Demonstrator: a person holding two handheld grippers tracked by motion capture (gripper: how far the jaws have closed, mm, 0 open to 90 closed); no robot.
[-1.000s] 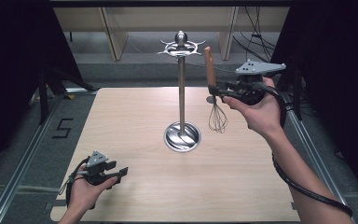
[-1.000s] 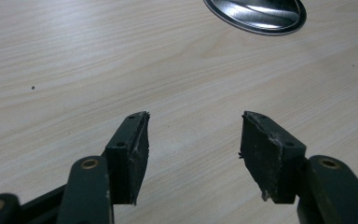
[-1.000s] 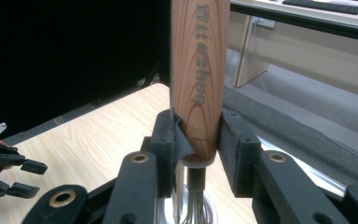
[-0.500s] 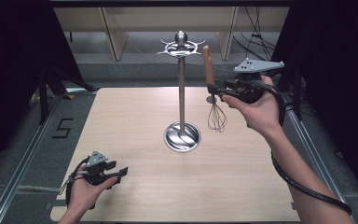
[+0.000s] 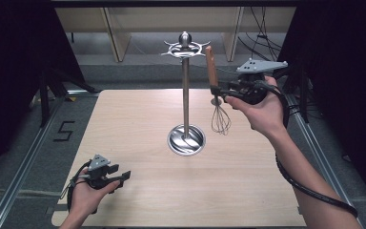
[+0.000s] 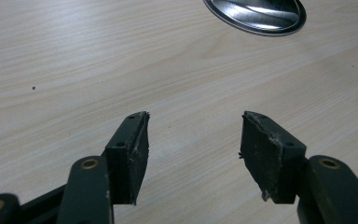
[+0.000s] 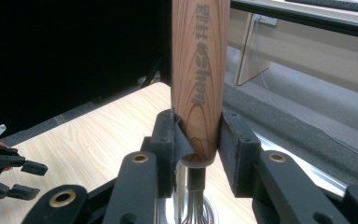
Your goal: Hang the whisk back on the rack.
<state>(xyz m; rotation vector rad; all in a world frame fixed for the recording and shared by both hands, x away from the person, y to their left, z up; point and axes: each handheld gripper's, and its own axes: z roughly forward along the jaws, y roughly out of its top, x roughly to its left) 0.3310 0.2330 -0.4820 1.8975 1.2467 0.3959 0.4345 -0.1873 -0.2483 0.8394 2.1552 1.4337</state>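
Observation:
A whisk [image 5: 213, 71] with a wooden handle [image 7: 198, 79] and wire head [image 5: 220, 120] hangs upright in the air, handle up. My right gripper [image 5: 215, 90] is shut on the handle's lower end, just right of a steel utensil stand [image 5: 185, 86]. The stand has a round base [image 5: 186, 140] and a ring of hooks [image 5: 185, 48] at its top; the handle tip is level with the hooks and close to their right. My left gripper [image 5: 122, 177] rests low at the table's front left, open, with nothing between its fingers [image 6: 130, 149]. The stand's base [image 6: 256, 15] lies ahead of it.
The light wooden table [image 5: 138, 114] has metal rails along both sides. A cable [image 5: 310, 188] trails from the right gripper along the forearm. Shelving stands behind the table, dark curtains hang on both sides, and a floor mark "5" [image 5: 64, 130] lies to the left.
The right gripper with the whisk has shifted slightly left, toward the stand's hooks. The left gripper has stayed put.

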